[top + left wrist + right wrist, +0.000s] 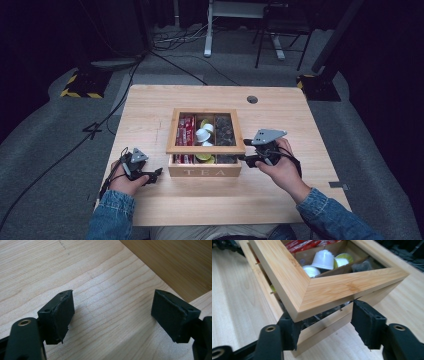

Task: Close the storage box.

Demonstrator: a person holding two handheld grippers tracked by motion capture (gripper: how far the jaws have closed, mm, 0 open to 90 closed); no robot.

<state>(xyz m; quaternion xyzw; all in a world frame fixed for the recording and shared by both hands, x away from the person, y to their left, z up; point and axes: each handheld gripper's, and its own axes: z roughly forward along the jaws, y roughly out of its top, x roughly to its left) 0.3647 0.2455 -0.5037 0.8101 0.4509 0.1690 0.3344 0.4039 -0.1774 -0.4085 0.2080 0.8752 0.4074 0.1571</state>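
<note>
- In the high view, the tea box (205,171) has its lid (205,148) partly raised, and the lid's frame hides the middle of the compartments beneath it.
- The dark contents of the right compartment (224,130) are too small and dim to identify.
- The right gripper (248,158) has its tips masked by the box's corner in the high view.
- In the right gripper view, the lid's corner (305,307) overhangs the gap between the jaws; what lies in the shadowed slit beneath is unclear.
- The left gripper view cuts the box's side (175,262) at its top and right edges.
- The person's sleeves (112,215) run off the bottom edge.
</note>
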